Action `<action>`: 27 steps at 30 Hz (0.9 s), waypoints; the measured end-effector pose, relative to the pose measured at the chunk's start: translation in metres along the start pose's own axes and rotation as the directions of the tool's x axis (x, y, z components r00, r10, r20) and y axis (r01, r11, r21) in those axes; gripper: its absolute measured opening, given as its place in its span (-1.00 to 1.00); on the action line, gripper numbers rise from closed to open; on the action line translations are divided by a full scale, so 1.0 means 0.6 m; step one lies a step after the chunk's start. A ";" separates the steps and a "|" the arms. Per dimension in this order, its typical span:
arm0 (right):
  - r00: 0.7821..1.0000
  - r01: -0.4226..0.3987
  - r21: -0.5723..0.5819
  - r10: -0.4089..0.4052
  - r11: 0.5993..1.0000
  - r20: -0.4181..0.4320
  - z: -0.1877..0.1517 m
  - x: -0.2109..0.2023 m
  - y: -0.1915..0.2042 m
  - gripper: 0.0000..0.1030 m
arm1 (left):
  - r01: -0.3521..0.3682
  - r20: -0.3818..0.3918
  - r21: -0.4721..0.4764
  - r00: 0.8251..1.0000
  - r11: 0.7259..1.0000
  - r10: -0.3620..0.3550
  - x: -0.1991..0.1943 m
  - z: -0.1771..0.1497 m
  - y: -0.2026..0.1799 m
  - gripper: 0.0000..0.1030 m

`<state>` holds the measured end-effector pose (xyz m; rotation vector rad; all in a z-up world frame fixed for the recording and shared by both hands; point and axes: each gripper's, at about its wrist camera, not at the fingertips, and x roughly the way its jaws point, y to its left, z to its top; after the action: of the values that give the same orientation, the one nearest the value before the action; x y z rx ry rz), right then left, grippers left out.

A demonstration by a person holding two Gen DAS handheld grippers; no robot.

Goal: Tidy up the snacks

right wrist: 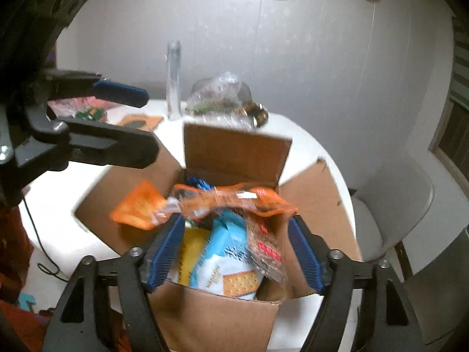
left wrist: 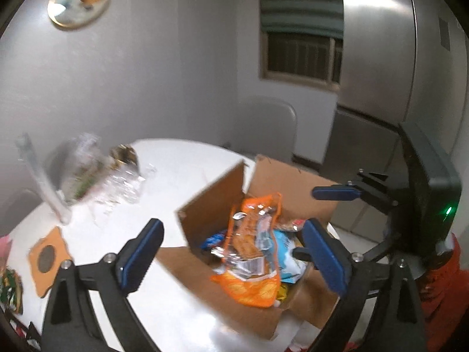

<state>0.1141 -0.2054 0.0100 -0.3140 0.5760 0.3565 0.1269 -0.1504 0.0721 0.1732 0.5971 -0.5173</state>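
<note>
- Left wrist view showed the left hand-held gripper point(left wrist: 231, 255) with its two blue pads wide apart and nothing between them; it hung above the open cardboard box point(left wrist: 296, 182).
- The box stood on the white tabletop point(left wrist: 181, 158), with its flaps folded outward.
- An orange snack bag point(left wrist: 252, 252) lay on top of the other packets in the box, partly over the near edge.
- Beside the orange bag, a light blue cracker pack point(left wrist: 285, 249) was inside the box.
- The right hand-held gripper point(left wrist: 334, 193) appeared at the right of this view, above the far side of the box.
- Right wrist view showed the right hand-held gripper point(right wrist: 234, 252) also wide open and holding nothing, its pads on both sides of the packets, above the box point(right wrist: 222, 319).
- Here the orange snack bag point(right wrist: 205, 202) stretched across the top of the box, and the light blue cracker pack point(right wrist: 225, 264) stood under it, next to a yellow packet point(right wrist: 190, 249).
- Behind the box, on the tabletop point(right wrist: 82, 182), a clear tall bottle point(right wrist: 173, 79) stood upright, and a crumpled clear plastic bag point(right wrist: 222, 96) lay near it.
- The picture was blurred, so the labels could not be read.
</note>
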 end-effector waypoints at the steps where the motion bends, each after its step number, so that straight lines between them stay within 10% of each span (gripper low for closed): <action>1: 1.000 -0.010 -0.003 0.010 1.000 0.023 0.004 -0.009 0.003 0.46 | -0.025 0.028 -0.016 0.999 1.000 0.025 -0.015 -0.007 0.005 0.89; 5: 0.989 -0.040 -0.016 0.042 0.999 0.139 0.017 -0.044 0.015 0.88 | -0.142 0.112 -0.091 0.982 0.986 0.152 -0.063 -0.033 0.027 0.98; 14: 0.920 -0.094 0.014 0.082 0.995 0.384 0.009 -0.065 0.036 1.00 | -0.380 0.151 -0.289 0.888 0.879 0.434 -0.098 -0.121 0.069 0.98; 27: 0.938 -0.127 0.049 0.104 0.991 0.330 -0.012 -0.019 0.058 1.00 | -0.401 0.087 -0.336 0.888 0.852 0.452 -0.065 -0.177 0.087 0.98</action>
<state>0.0878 -0.1799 0.0043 -0.1481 0.2789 0.4903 0.0739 -0.0576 0.0085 -0.0378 0.4517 0.0033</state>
